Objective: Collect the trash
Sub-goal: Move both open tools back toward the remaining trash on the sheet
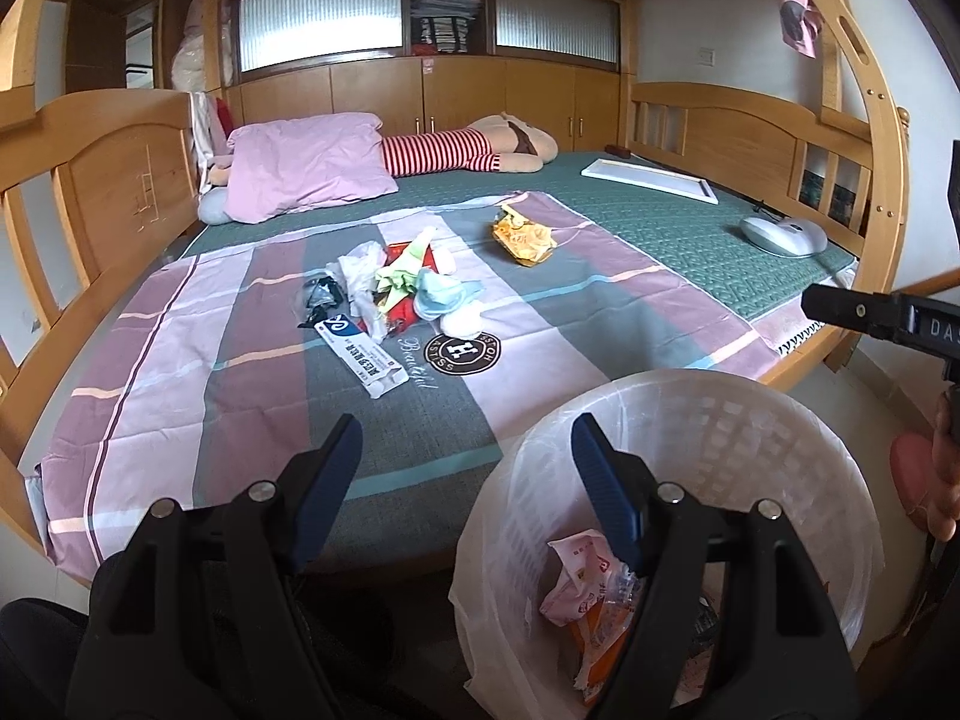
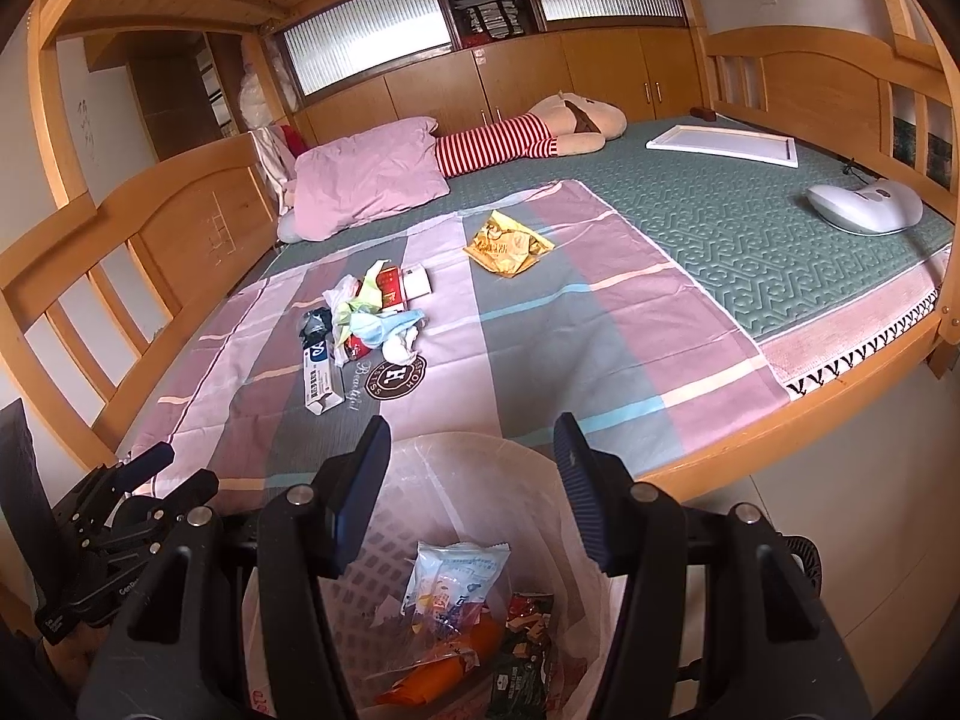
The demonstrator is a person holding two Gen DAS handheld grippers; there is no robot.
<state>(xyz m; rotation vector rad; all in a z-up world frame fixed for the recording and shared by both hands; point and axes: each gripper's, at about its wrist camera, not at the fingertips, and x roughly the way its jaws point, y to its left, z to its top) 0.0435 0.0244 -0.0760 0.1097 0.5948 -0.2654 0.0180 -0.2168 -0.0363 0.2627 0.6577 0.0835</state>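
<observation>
A heap of trash [image 1: 390, 285] [image 2: 366, 315] lies on the striped sheet in the middle of the bed: crumpled tissues, a blue mask, red and green wrappers and a white carton [image 1: 360, 360] [image 2: 318, 375]. Farther back sits a yellow snack bag [image 1: 522, 234] [image 2: 507, 246]. A white lined waste basket [image 1: 690, 420] [image 2: 456, 456] stands on the floor at the bed's near edge, with several wrappers [image 2: 456, 618] inside. My left gripper [image 1: 465, 432] is open and empty, its right finger over the basket's rim. My right gripper [image 2: 471, 438] hangs open and empty above the basket.
A pink pillow [image 1: 306, 165], a striped plush toy [image 1: 480, 147], a white frame [image 1: 651, 177] and a grey device [image 1: 783, 234] lie on the green mat. Wooden bed rails flank both sides. A hand [image 1: 942, 468] shows at the right edge.
</observation>
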